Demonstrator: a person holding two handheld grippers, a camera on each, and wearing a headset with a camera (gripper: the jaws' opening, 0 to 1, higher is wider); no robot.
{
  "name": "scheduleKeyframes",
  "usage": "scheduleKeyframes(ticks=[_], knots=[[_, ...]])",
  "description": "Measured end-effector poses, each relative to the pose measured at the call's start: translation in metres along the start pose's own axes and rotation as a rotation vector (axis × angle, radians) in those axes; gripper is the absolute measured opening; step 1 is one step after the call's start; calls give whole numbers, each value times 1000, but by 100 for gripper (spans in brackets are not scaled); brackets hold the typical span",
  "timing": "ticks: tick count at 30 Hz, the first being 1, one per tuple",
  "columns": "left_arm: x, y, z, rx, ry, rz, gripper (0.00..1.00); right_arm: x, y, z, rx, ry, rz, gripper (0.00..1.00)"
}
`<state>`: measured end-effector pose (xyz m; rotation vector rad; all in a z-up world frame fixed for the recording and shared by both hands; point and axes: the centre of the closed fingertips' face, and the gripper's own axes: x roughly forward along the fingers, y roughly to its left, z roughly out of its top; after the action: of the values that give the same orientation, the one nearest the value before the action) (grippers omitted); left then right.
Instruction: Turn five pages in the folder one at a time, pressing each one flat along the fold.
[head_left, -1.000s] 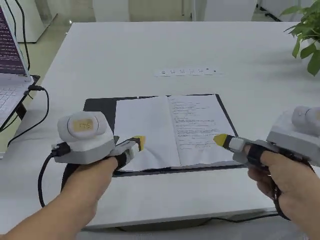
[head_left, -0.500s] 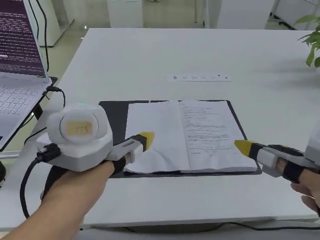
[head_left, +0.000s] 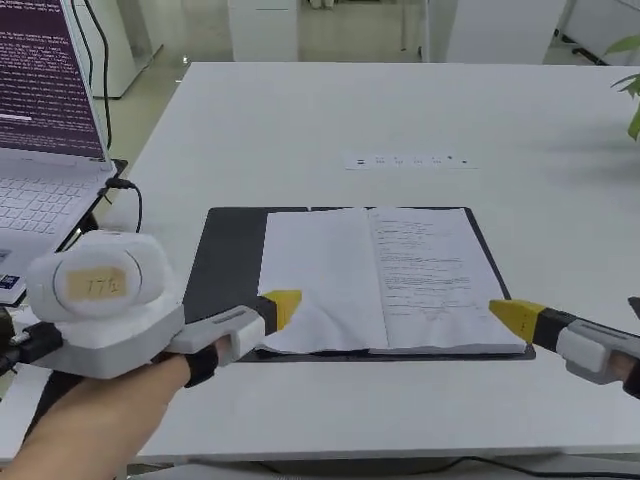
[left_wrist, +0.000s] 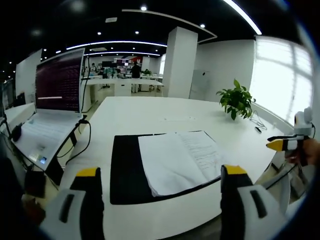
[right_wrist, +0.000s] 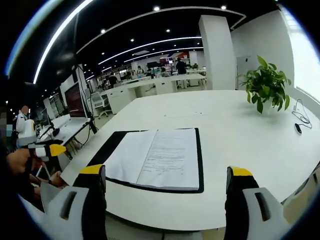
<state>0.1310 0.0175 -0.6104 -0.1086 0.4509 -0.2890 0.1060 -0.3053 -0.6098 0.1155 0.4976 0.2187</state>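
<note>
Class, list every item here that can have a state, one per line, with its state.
Folder: open, flat on the table.
Left page: rumpled at its near corner.
Left tongs: open, holding nothing.
Right tongs: open, holding nothing.
Laptop: lid up, screen lit.

Lower left of the head view: the left claw (head_left: 282, 306), a rounded white housing (head_left: 110, 330) with a pale yellow label (head_left: 97, 286), 2 grey-white jaws tipped yellow, a black cable (head_left: 22, 344) at its rear, a black strap (head_left: 203, 364) over the hand (head_left: 140, 405). Lower right: the right claw (head_left: 517, 318), yellow-tipped, black-banded, white-bodied.
</note>
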Motion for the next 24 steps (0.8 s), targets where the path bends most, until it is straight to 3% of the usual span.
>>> scheduleKeyframes(ticks=[8,15,24], knots=[[-7,6,1,1,1,24,99,2,-3,7,-18,0,-2,100],[-2,7,-10,17,32,36,99,8,-11,-4,-6,30,-2,99],[25,-26,-24,43,82,-24,99,12,-13,-15,4,55,23,99]])
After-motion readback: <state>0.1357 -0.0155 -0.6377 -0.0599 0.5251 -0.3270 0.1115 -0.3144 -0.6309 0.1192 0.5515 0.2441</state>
